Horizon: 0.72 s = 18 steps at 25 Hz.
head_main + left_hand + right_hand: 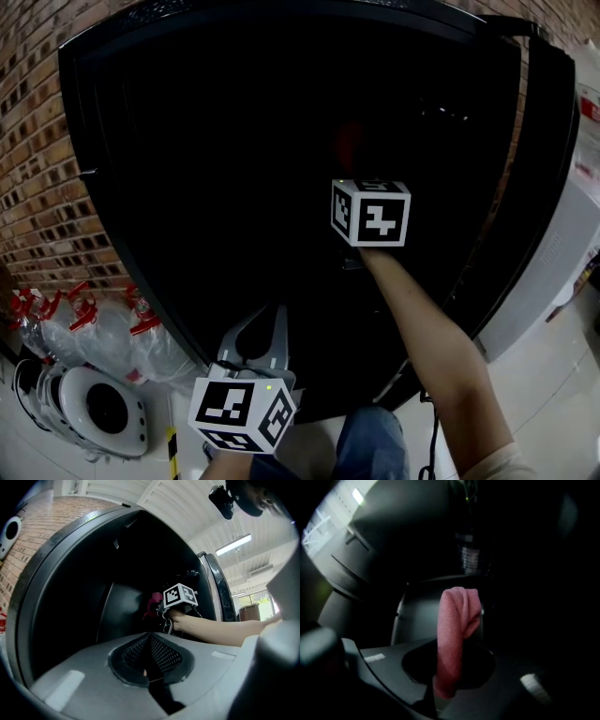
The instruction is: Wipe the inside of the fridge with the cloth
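Observation:
The fridge [187, 187] is black, and its open inside is very dark. My right arm reaches into it; the right gripper's marker cube [370, 213] shows, its jaws lost in the dark. The right gripper [451, 649] is shut on a pink cloth [457, 620], which stands folded above the jaws in front of a grey inner wall [417, 616]. The left gripper view shows the cloth [153, 603] just beyond that cube [180, 596]. My left gripper [272, 311] hangs low at the fridge's front edge, jaws together and holding nothing [150, 637].
A brick wall [37, 187] stands left of the fridge. Clear plastic bags with red handles [84, 328] and a white round appliance [94, 412] lie on the floor at lower left. A white cabinet [553, 272] stands right. A cable [431, 441] hangs by my knee.

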Motion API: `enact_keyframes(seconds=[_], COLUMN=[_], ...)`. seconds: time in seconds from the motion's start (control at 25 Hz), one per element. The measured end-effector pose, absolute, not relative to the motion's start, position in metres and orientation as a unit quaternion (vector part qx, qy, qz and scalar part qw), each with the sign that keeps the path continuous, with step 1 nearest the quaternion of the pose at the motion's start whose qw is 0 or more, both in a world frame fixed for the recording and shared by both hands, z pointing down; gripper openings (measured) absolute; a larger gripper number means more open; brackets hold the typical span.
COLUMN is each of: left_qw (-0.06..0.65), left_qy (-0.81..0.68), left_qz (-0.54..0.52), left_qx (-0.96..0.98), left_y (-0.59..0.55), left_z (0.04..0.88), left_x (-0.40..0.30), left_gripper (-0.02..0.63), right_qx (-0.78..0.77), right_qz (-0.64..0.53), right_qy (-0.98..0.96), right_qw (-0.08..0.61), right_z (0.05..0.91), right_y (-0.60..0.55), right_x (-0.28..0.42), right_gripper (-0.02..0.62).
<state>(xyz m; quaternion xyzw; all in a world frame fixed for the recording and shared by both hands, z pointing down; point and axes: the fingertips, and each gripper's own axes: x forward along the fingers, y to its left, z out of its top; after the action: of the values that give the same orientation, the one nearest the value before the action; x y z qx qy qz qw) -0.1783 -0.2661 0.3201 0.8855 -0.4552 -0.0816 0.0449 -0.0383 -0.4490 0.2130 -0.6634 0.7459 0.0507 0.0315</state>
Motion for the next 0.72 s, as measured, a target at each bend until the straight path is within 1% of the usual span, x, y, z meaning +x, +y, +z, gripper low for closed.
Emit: enact_keyframes(seconds=[0.12,0.4,0.6,0.72], left_qw=[0.048,0.047,0.044,0.044], left_qy=[-0.458,-0.459,-0.463,-0.466], left_qz=[-0.081,-0.079,-0.075,-0.075], left_qx=[0.884,0.883,0.882,0.880], left_y=[-0.268,-0.269,-0.267,-0.268], left_z=[0.320,0.316,0.317,0.318], left_x=[-0.177,-0.178,-0.179,-0.181], left_gripper=[0.014,0.014,0.014,0.014], right_qx=[-0.651,-0.626,-0.620,-0.623], right_qz=[0.048,0.073,0.093,0.098], right_qy=[0.756,0.776,0.778,0.775], right_qw=[0.042,0.020,0.037,0.041], right_z=[0.213,0.224,0.218,0.218], right_y=[-0.418,-0.328,-0.267,-0.256], right_x=[-0.045,-0.061,-0.054,-0.049], right_gripper=[0.054,0.054,0.054,0.055])
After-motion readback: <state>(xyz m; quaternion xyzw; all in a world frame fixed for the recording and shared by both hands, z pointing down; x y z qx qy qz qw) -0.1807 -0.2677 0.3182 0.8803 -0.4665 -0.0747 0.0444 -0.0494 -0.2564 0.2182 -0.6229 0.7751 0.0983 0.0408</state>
